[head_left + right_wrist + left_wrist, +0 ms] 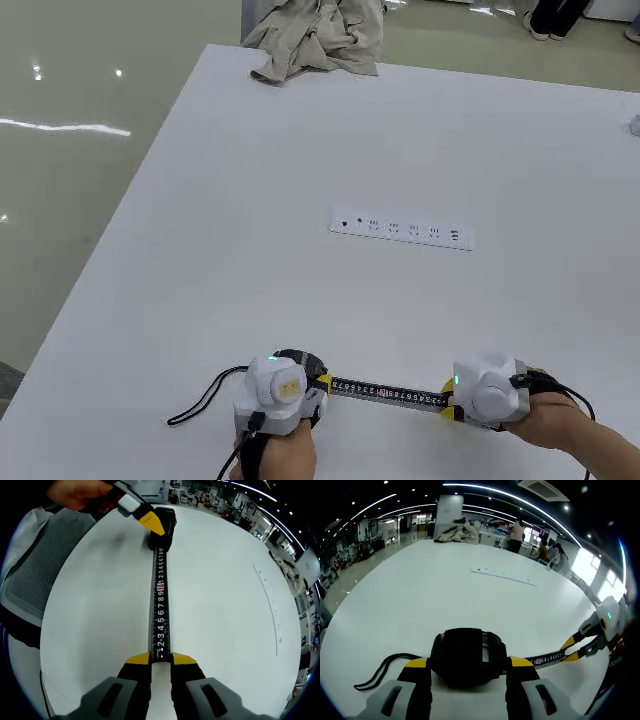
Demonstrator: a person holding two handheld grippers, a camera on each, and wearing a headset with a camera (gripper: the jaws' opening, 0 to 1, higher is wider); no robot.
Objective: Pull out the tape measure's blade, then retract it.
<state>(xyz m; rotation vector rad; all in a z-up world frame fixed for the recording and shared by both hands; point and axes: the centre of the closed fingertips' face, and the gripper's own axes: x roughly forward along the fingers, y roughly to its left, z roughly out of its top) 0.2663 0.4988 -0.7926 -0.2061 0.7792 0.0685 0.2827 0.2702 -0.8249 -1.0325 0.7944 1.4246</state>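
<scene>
Near edge of the counter (300, 150), left side: you are clamping the left gripper (468, 666) on the black tape measure case (465, 652), its yellow-tipped jaws pressing on the two flanks while the case is sitting flat on the white surface. Judging by that hold, you are using this gripper as the anchor, so the body is not sliding as the blade comes out. The case's wrist cord (200, 402) is trailing loose to the left, clear of the jaws. Moving right, the blade (160, 600) is running out of the case in a straight line, dark with its white numerals facing up. Whether it is resting on the counter or hanging just above it cannot be told. At its far end you are pinching the tip with the right gripper (160, 659), jaws drawn together on it, and gripping at the very end is probably giving you the cleanest straight pull. Reading the task from this: pull-out partway along, retraction not yet begun. Farther back, a white power strip (400, 229) and a heap of beige cloth (315, 35) are lying well apart from the work. Hard to make out: the end hook is hiding between the right jaws, any lock button on the case is not readable, and your hands are being cut off at the head view's lower edge.
</scene>
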